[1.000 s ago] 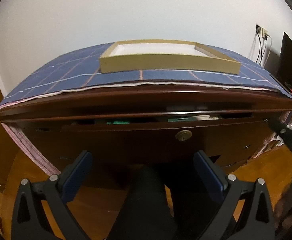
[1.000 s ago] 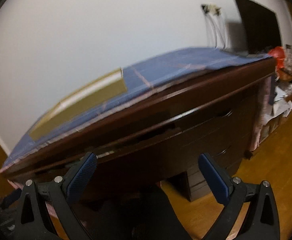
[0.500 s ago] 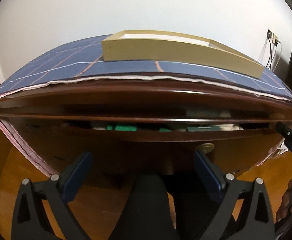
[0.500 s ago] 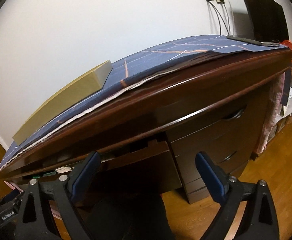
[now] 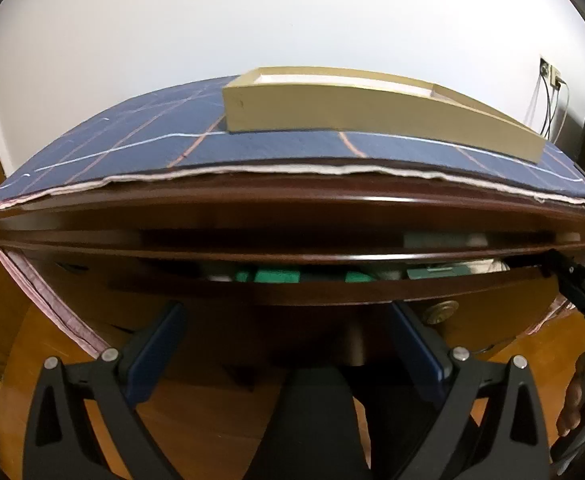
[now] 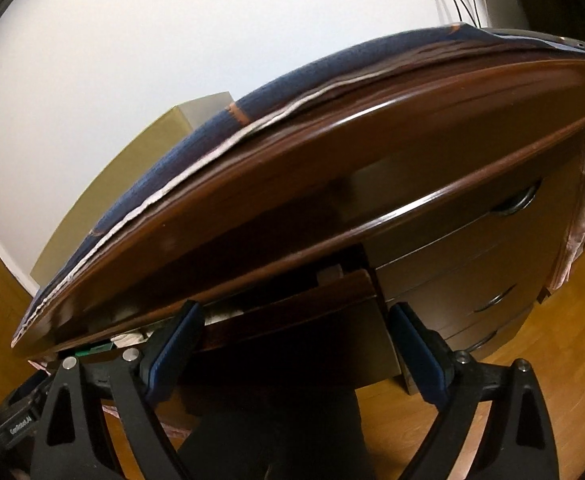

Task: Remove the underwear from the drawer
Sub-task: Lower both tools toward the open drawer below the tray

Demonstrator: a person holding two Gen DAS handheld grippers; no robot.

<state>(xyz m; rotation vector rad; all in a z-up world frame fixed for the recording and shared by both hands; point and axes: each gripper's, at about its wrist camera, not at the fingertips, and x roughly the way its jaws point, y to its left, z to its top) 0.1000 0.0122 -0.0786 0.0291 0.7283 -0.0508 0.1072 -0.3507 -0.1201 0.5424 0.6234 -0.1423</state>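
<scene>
Both your hands have come closer to the bench (image 5: 292,204) since a second ago, and its front edge now fills each view. Your right tongs (image 6: 292,344) have just been closing a little, yet they stand spread with nothing between the pads, pointed at the right end of the drawer (image 6: 304,320). Your left tongs (image 5: 288,344) are spread wide too, empty, just short of the drawer front.

The drawer sits partly pulled out under the bench's front edge. Through the narrow slot you see only slivers: green pieces (image 5: 276,277) near the middle and pale cloth (image 6: 132,338) toward the right end. Whether any of it is underwear cannot be told; most of the inside is hidden by the overhanging edge and is blurred.

Only the left view shows the tan tray (image 5: 372,112) whole on the blue cloth (image 5: 132,148), plus the round lock (image 5: 438,312) on the drawer front. Only the right view shows the side drawers with handles (image 6: 516,202) at the bench's right end. Your right tongs' body is cut off at the left view's right edge.
</scene>
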